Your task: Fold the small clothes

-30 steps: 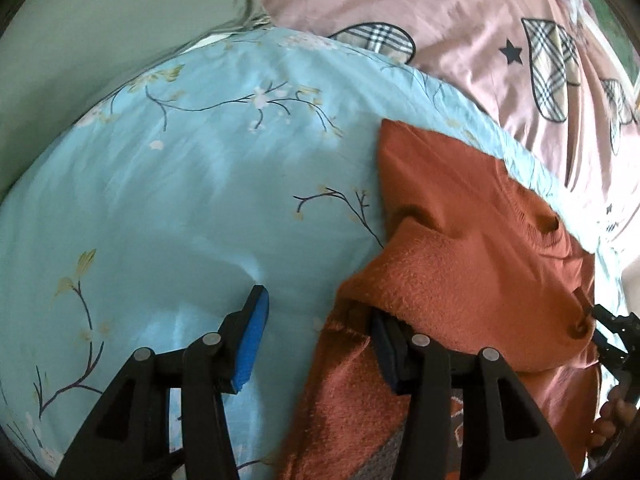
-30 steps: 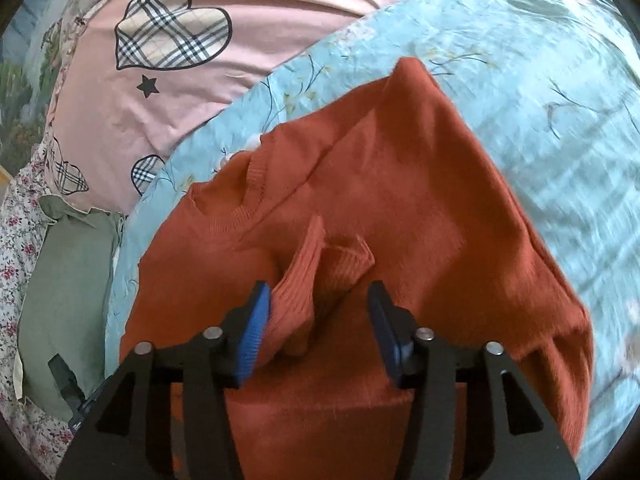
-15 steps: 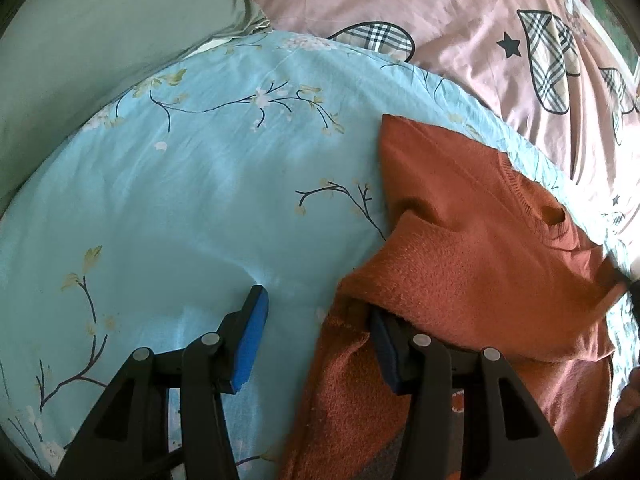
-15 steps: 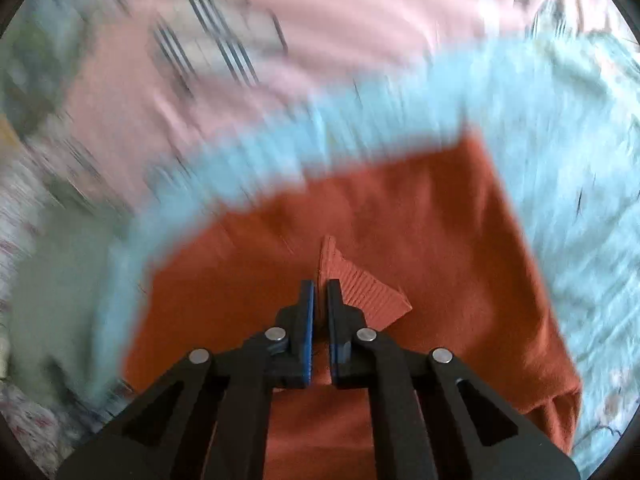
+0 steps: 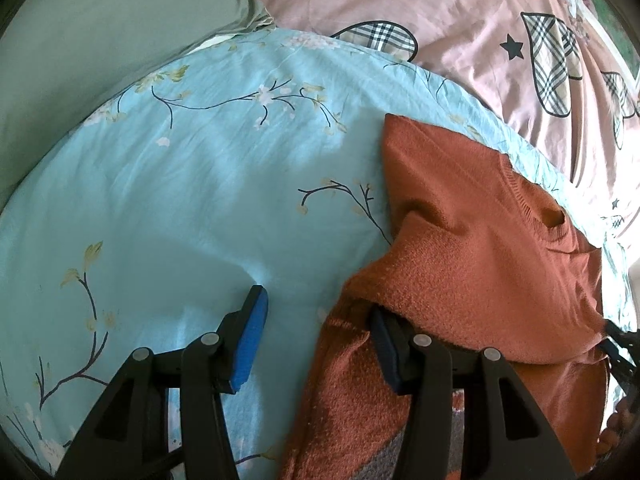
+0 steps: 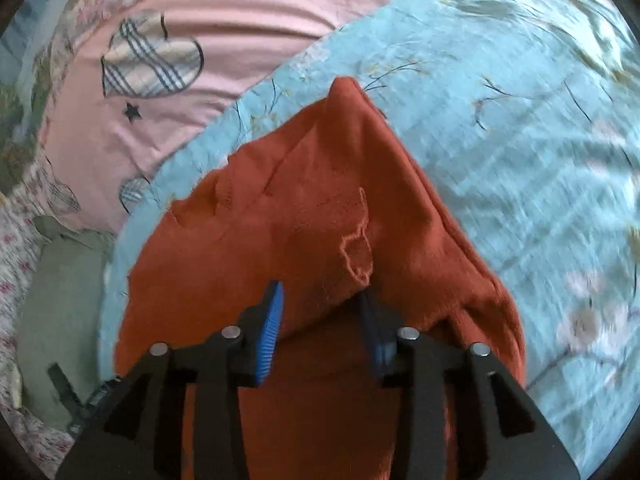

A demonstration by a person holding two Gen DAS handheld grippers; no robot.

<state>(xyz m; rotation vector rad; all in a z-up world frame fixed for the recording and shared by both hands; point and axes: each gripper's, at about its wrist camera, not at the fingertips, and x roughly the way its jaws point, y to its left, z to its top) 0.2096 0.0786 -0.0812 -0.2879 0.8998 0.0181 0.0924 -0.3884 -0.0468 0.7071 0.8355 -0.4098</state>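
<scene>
From the left wrist, the left gripper (image 5: 316, 340) is seen open at the edge of the rust sweater (image 5: 480, 248) on the blue floral quilt (image 5: 200, 184), unchanged. From the right wrist, the right gripper (image 6: 322, 326), half a second ago closed on the cuff, is now opened; the sleeve (image 6: 356, 248) is laid inward. The opposite sleeve should be folded next.

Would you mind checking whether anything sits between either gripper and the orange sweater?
Nothing visible does. The left gripper is open at the orange sweater, one finger tucked under a fold, the other over the blue floral bedding. The right gripper is open directly over the sweater, with a fold between its fingers.
</scene>
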